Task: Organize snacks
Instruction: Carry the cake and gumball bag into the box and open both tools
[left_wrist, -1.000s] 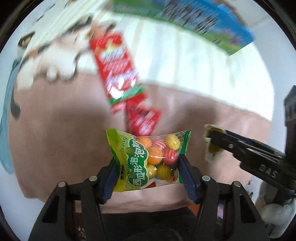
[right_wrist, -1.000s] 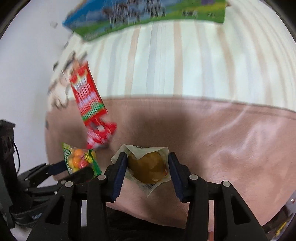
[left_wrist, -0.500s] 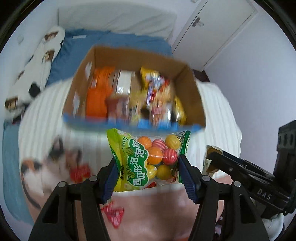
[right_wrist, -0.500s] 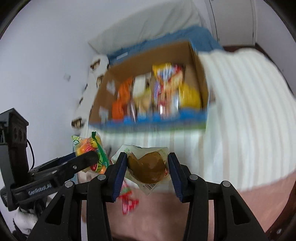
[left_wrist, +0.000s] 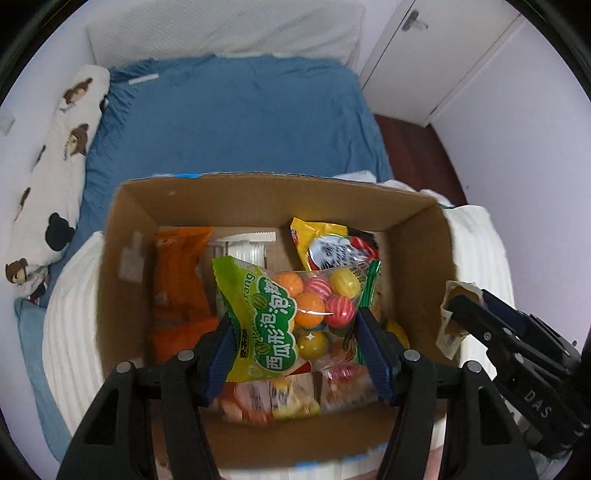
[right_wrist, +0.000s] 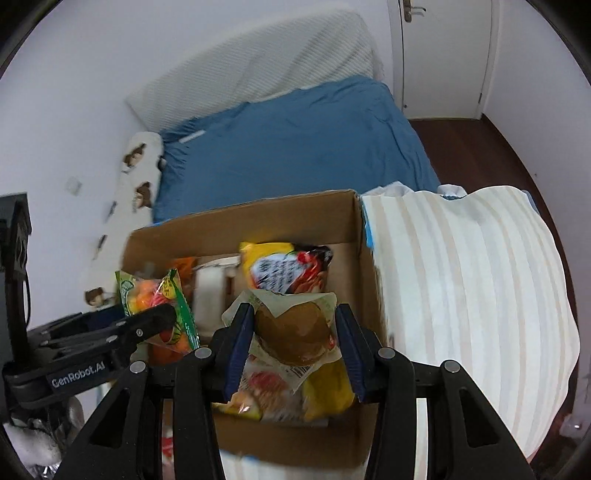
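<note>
The left tongs (left_wrist: 295, 328) are closed on a bag of watermelon-shaped bubble gum (left_wrist: 291, 314), its blue pads pressing the packet from both sides. The bag is bright green down one side with Chinese lettering, and clear on the other, showing round gum balls in orange, pink-striped and yellow. It hangs over the open cardboard box (left_wrist: 122, 266), above the snacks already inside.

The right tongs (right_wrist: 293, 341) are closed on a wrapped brown pastry (right_wrist: 295, 332) in a pale, crinkled wrapper with a printed label at its lower edge. It too hangs over the cardboard box, toward the box's right wall.

Inside the box, nearest the tongs, lie blurred packets in yellow, red and orange. Further in, an orange packet (left_wrist: 181, 291) leans along the left side, a white ridged packet (left_wrist: 247, 247) stands in the middle, and a yellow snack bag (left_wrist: 325, 247) with red and black printing sits toward the far right corner.

The box rests on a white striped blanket (right_wrist: 469, 295) that spreads out to its right. Beyond the box stretches a bed with a blue sheet (left_wrist: 236, 125), a long white bolster printed with bears (left_wrist: 55, 173) along its left edge, and a white textured pillow (left_wrist: 229, 29) propped against the wall at the head. Past the bed's right side there is dark wooden floor (right_wrist: 476, 147) and a white door (right_wrist: 443, 55) with a metal handle.
</note>
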